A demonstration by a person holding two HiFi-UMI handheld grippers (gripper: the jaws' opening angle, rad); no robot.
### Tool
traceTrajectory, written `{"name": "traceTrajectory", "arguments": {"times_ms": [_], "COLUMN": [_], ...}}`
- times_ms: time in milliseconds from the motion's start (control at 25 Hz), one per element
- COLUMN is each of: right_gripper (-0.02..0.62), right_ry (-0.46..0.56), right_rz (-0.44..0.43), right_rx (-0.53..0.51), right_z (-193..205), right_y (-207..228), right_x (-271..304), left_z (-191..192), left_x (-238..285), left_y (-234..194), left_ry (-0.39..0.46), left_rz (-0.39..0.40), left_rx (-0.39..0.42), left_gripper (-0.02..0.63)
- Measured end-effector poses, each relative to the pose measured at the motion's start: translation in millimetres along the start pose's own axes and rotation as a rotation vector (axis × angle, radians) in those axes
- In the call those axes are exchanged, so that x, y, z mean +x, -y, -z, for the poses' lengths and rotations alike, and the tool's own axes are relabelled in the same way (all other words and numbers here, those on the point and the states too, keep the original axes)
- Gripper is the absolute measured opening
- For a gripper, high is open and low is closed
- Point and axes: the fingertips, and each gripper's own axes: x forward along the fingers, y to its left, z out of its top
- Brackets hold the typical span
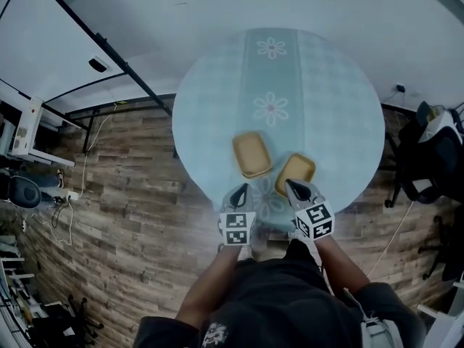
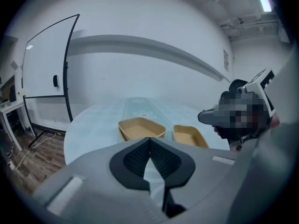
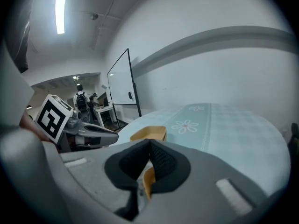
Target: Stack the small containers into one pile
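- Head view: the left container (image 1: 251, 154) and right container (image 1: 295, 172) sit side by side, unstacked, on the round table (image 1: 333, 85).
- Left gripper (image 1: 242, 188): fingers (image 2: 135, 158) pressed together, empty, near the left container.
- Right gripper (image 1: 289, 184): fingers (image 3: 164, 162) also closed, at the right container's near rim, possibly touching.

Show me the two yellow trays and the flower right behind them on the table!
left tray (image 1: 251, 154), head view, its inside bottom.
right tray (image 1: 295, 172), head view, its inside bottom.
flower (image 1: 271, 109), head view, its middle.

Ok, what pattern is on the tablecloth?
Tablecloth: pale blue check, white flowers down the middle. Best in the head view.
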Motion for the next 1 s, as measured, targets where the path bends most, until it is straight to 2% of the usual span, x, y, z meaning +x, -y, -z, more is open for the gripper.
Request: {"name": "traceTrajectory", "arguments": {"times_ms": [440, 600, 720, 1000], "right_gripper": [0.0, 0.007, 0.056, 0.093], "right_ry": [-0.01, -0.096, -0.164, -0.328], "right_rz": [0.131, 0.14, 0.137, 0.127], "right_rx": [0.035, -0.056, -0.118, -0.248], "right_z": [26.4, 43.0, 54.1, 82.7], "right_y": [-49.5, -58.3, -55.8, -36.4], "right_x": [-3.1, -5.2, -3.2, -2.1], "left_z": [26.0, 32.7, 34.3, 36.2], "left_x": [-25.1, -29.8, -28.1, -23.5], "left_y": [-20.5, -14.2, -7.8, -0.8], "left_ry": [-0.016, -0.028, -0.016, -0.037], "left_rz": [0.155, 0.198, 0.217, 0.203], "left_rx": [0.047, 0.058, 0.063, 0.058], "left_gripper": [0.006, 0.006, 0.006, 0.006]}}
